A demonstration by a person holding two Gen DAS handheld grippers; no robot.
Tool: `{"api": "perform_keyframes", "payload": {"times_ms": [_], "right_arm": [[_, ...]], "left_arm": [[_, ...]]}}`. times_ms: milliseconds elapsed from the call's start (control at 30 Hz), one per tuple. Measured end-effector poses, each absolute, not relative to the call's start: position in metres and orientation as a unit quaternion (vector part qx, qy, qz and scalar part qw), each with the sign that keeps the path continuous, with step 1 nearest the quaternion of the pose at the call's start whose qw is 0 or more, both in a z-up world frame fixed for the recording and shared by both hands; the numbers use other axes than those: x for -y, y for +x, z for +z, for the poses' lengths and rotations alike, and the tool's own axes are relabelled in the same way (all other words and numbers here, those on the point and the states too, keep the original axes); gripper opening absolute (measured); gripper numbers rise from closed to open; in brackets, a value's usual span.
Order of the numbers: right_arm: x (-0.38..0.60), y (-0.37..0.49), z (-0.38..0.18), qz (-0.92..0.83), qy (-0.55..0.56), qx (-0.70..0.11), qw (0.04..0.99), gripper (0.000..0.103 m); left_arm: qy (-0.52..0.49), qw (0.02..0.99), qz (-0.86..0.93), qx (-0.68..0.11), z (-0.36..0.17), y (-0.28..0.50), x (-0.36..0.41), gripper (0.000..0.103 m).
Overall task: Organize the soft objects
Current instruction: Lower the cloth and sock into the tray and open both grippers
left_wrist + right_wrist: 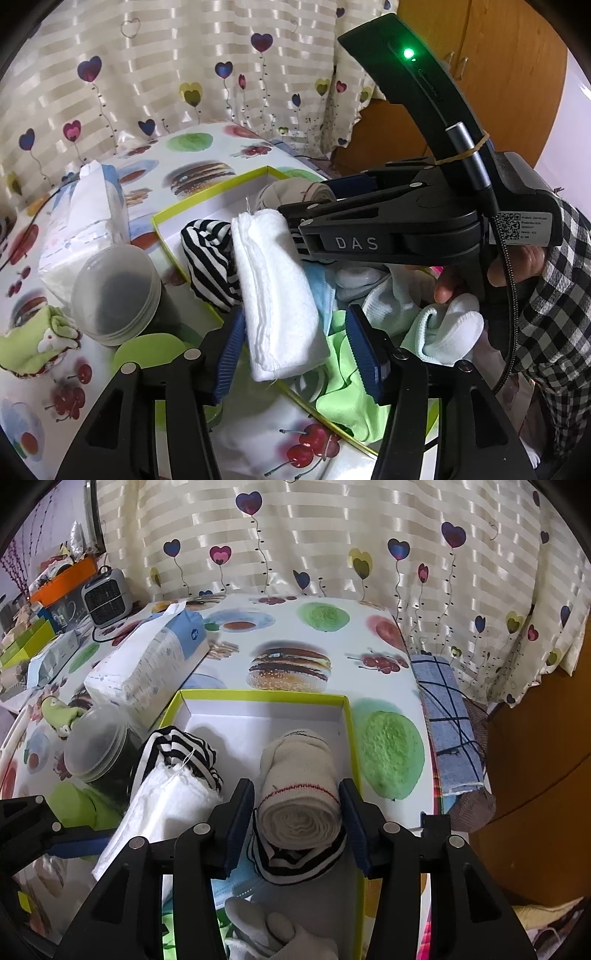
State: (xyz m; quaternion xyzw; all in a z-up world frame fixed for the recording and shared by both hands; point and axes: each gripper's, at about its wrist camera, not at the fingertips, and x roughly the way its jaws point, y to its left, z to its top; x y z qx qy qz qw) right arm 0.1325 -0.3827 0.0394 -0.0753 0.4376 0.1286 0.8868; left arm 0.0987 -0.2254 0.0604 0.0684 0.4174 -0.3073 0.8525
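Rolled items: three – white towel [275, 291], striped cloth [210, 258], beige sock roll [299, 794].
Box [258, 695]: held all three.
Left gripper [295, 349]: spread around the towel.
Right gripper [297, 825]: straddling the sock roll; grip unclear.

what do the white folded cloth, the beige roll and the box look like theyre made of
White folded cloth: likely terry or fleece, judging by its fuzzy nap and layered edges.
Beige roll: ribbed knit, probably cotton, matte, with a red stitched line.
Box: looks like thin cardboard, with a lime-green rim, plain white inside and crisp folded corners.
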Motion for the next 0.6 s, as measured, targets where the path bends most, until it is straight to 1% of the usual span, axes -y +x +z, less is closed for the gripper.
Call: {"api": "perform_keyframes", "payload": {"times_ms": [300, 433, 600], "right_arm": [[0.384, 0.116, 0.052, 0.109, -0.074, -0.421, 0.897, 0.049], [0.385, 0.108, 0.055, 0.098, -0.073, -0.415, 0.901, 0.049], [0.387, 0.099, 0.063, 0.093, -0.068, -0.404, 0.907, 0.049]], "left_arm": [[0.066, 0.855, -0.307, -0.413, 0.068, 0.089, 0.222, 0.059], [0.066, 0.856, -0.309, -0.410, 0.071, 0.085, 0.220, 0.062], [0.064, 0.859, -0.307, -0.405, 0.077, 0.077, 0.214, 0.062]]}}
